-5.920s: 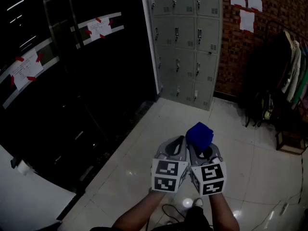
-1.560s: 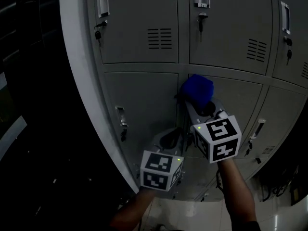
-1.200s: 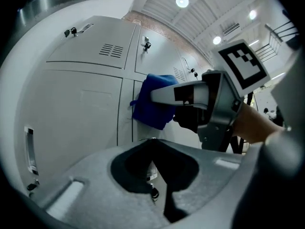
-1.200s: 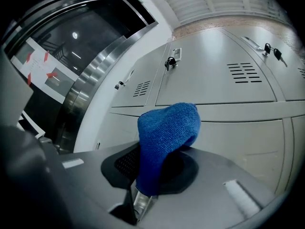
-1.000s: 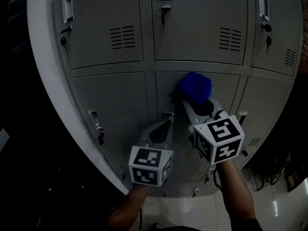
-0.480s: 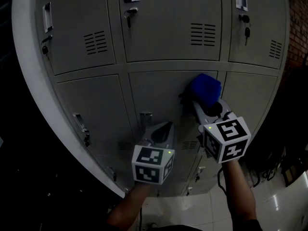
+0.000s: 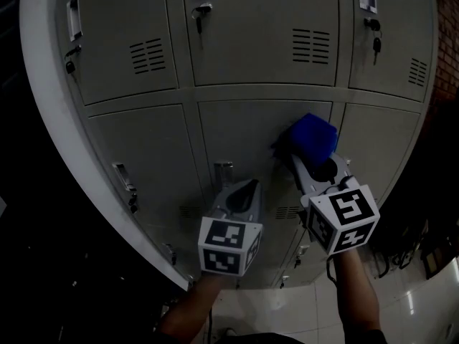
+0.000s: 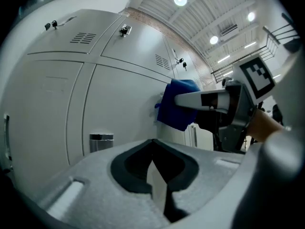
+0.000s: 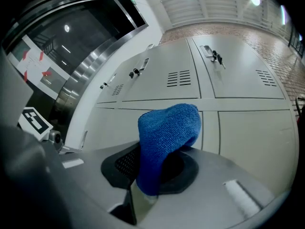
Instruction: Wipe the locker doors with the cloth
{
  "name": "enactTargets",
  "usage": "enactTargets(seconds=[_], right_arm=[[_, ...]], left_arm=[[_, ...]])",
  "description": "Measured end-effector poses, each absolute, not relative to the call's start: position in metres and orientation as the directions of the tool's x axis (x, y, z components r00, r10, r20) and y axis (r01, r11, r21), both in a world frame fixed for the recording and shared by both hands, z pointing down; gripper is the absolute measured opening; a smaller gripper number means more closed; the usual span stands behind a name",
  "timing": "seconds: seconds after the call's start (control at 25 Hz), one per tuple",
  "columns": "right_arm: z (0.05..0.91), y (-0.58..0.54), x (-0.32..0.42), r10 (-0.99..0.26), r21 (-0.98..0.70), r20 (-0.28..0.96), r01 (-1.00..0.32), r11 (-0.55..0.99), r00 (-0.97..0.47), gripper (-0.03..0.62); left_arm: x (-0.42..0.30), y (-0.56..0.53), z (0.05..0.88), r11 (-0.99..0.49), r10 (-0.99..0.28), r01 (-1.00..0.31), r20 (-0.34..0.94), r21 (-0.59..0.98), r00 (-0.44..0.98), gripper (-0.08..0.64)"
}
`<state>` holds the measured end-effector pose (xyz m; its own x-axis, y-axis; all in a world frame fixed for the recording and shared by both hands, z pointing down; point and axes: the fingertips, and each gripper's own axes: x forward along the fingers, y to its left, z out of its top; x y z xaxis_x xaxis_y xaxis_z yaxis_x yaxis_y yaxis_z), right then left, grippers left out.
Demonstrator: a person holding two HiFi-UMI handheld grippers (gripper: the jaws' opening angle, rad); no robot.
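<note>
Grey metal lockers [image 7: 244, 49] fill the head view, with vented doors, handles and keys. My right gripper [image 7: 308, 165] is shut on a folded blue cloth [image 7: 310, 137] [image 9: 164, 137] [image 8: 177, 104], which sits against the right part of a middle locker door [image 7: 251, 135], close to its seam. My left gripper [image 7: 242, 190] is shut and holds nothing; it hangs lower and to the left, just short of the same door, near its chrome handle [image 7: 223, 171] [image 8: 101, 138].
A white rounded column [image 7: 50, 120] borders the lockers on the left, with dark glass beyond. A brick wall [image 7: 446, 41] and hanging clothes [image 7: 423, 228] lie to the right. White floor tiles [image 7: 423, 314] show below.
I walked from across the room up to the lockers. Over the last second the blue cloth in my right gripper slid rightward across the middle door; the left gripper stayed low beside it.
</note>
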<state>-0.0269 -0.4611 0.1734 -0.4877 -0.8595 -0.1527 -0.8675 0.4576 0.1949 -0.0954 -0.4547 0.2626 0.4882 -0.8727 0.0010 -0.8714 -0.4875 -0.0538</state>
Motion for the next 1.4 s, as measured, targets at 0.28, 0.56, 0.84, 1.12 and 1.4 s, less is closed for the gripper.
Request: enactTargets(seconds=[0.28, 0.56, 0.84, 1.12, 1.4], right_arm=[[0.21, -0.441, -0.119, -0.774, 0.206, -0.134, -0.781, 0.59, -0.619, 0.071], [0.237, -0.447, -0.187, -0.725, 0.23, -0.088, -0.722, 0.653, -0.683, 0.071], [0.255, -0.455, -0.192, -0.732, 0.212, -0.051, -0.723, 0.657, -0.68, 0.071], [0.255, -0.459, -0.135, -0.792, 0.215, -0.06, -0.782, 0.584, -0.608, 0.071], [0.259, -0.464, -0.065, -0.86, 0.204, -0.056, -0.849, 0.488, -0.508, 0.071]], left_arm=[[-0.155, -0.449, 0.274, -0.372, -0.928, -0.925, 0.008, -0.082, 0.373, 0.005], [-0.211, -0.438, 0.283, -0.288, -0.958, -0.954, 0.026, -0.084, 0.287, 0.005], [-0.214, -0.436, 0.282, -0.295, -0.955, -0.952, 0.024, -0.083, 0.294, 0.005], [-0.173, -0.44, 0.284, -0.363, -0.932, -0.93, 0.025, -0.055, 0.362, 0.005], [-0.128, -0.444, 0.287, -0.424, -0.906, -0.904, 0.03, -0.051, 0.423, 0.005]])
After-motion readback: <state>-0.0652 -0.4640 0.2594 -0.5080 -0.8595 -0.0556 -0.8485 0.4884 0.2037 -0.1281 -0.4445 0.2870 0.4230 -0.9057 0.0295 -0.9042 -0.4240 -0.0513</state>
